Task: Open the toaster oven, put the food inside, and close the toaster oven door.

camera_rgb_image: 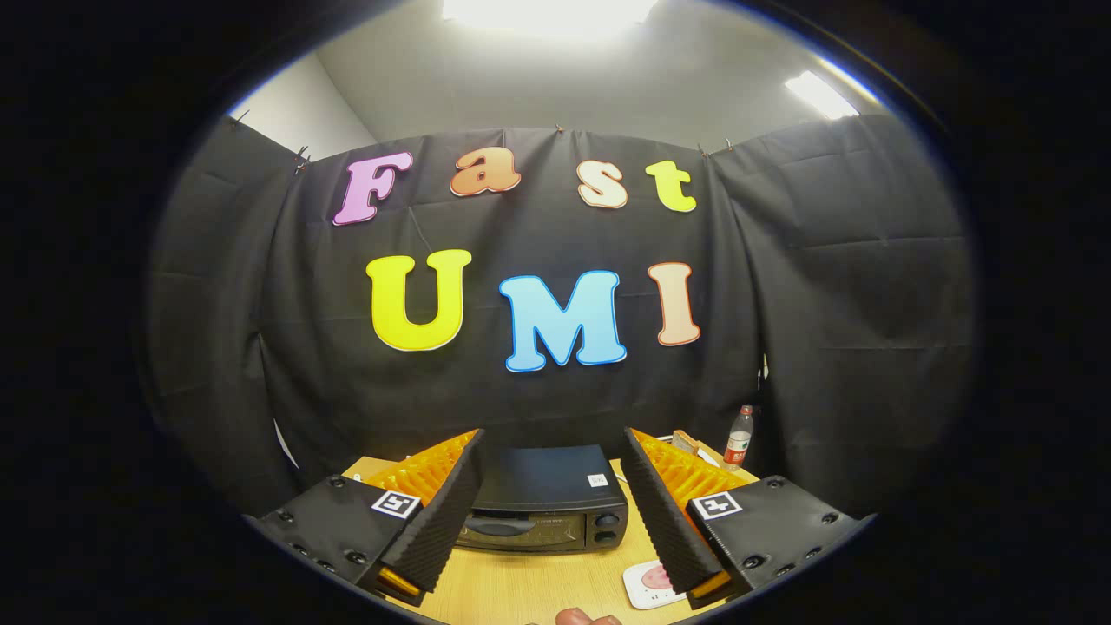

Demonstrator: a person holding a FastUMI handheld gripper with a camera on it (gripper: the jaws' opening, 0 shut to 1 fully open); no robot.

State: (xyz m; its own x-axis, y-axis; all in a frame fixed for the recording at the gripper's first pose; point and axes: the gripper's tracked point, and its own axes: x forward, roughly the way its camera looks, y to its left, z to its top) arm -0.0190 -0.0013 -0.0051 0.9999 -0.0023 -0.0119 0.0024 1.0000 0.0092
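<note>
So the toaster oven (pixel 545 508) sits on the wooden table (pixel 538 590), ahead of the gripper (pixel 548 512) and framed in the gap between its two fingers, door shut by the look of it. The handle bar across the top of the door is the obvious place to grab; I'd guess it's rigid, and the hinged door should swing down without much fuss. Jaws are wide apart, holding nothing. A small plate (pixel 647 583) lies near the right finger, a bottle (pixel 739 438) stands further back.
</note>
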